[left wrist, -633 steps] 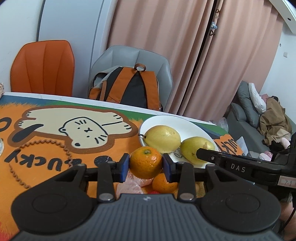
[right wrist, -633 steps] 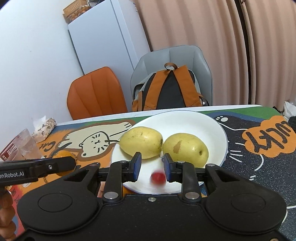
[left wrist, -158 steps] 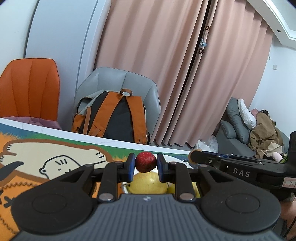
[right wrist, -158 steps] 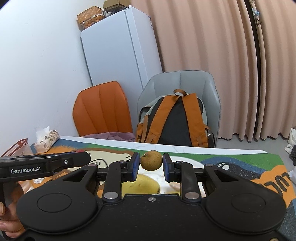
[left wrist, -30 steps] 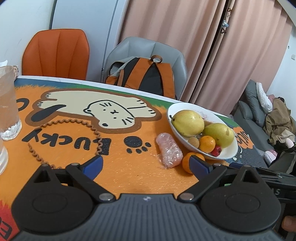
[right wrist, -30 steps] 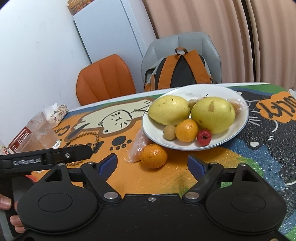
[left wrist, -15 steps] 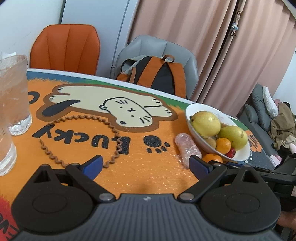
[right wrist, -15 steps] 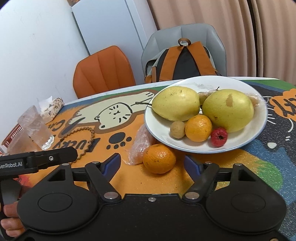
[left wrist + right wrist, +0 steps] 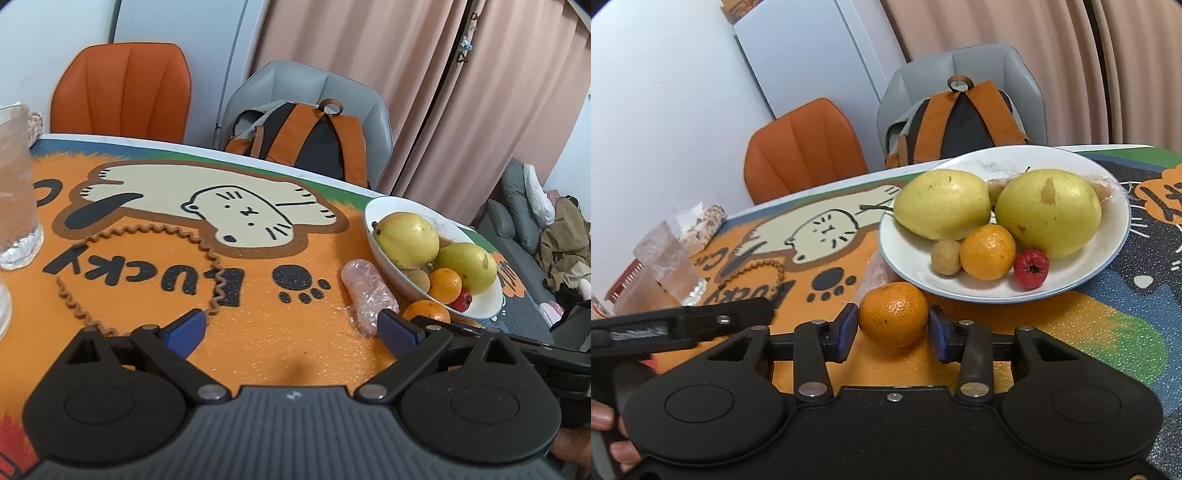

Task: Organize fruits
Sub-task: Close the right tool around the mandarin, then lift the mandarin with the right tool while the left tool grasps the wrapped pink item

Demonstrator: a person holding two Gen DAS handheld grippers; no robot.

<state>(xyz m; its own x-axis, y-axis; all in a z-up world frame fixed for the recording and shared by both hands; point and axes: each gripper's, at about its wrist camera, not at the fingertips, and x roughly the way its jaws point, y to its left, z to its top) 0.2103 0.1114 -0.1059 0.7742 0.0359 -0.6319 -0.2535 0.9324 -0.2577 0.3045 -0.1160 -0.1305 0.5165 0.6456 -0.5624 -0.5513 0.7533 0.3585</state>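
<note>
Task mostly complete. The white plate, right of centre in the right wrist view, already holds two pears, a small orange, a brown fruit and a red fruit. One loose orange remains on the tabletop, just below the plate's near rim. The right hand-held gripper is closing on it, pads at either flank, contact not certain. The left hand-held gripper stands wide open and empty, lower centre. Remaining: lift this orange onto the plate.
</note>
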